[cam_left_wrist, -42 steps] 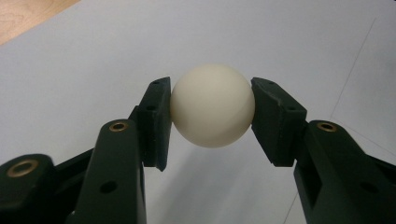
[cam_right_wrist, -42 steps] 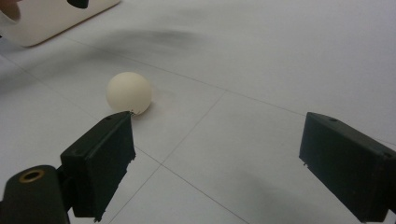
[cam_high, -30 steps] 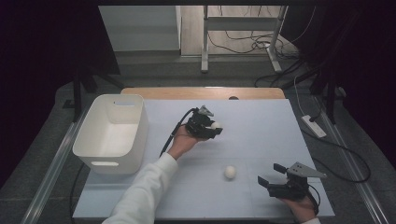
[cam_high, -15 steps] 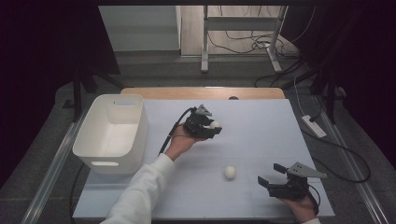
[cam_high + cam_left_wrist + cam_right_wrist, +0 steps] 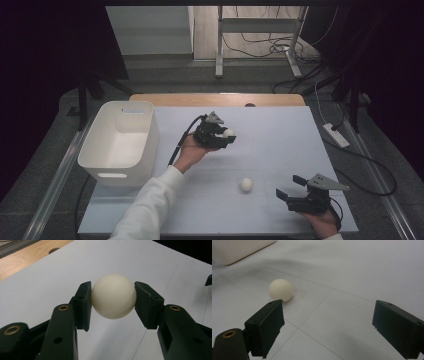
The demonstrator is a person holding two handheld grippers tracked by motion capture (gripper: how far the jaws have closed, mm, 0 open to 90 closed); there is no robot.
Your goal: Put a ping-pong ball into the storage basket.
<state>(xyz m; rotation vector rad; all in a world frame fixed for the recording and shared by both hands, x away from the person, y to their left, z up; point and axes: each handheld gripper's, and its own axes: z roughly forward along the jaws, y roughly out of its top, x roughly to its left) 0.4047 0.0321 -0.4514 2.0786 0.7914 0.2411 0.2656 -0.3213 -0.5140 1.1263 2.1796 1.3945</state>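
My left gripper is shut on a cream-white ball and holds it above the middle of the white table. In the left gripper view both black pads press the sides of the held ball, with my left gripper lifted off the surface. A second cream ball lies on the table nearer the front. My right gripper stands open at the front right, pointing left toward that ball. In the right gripper view the lying ball sits beyond the left jaw of my right gripper.
A white plastic bin stands at the table's left side. A wooden strip runs along the far edge. A white power strip and cables lie on the floor to the right.
The left hand has drifted slightly left and toward the front with the ball still held. The right gripper and the lying ball have kept still.
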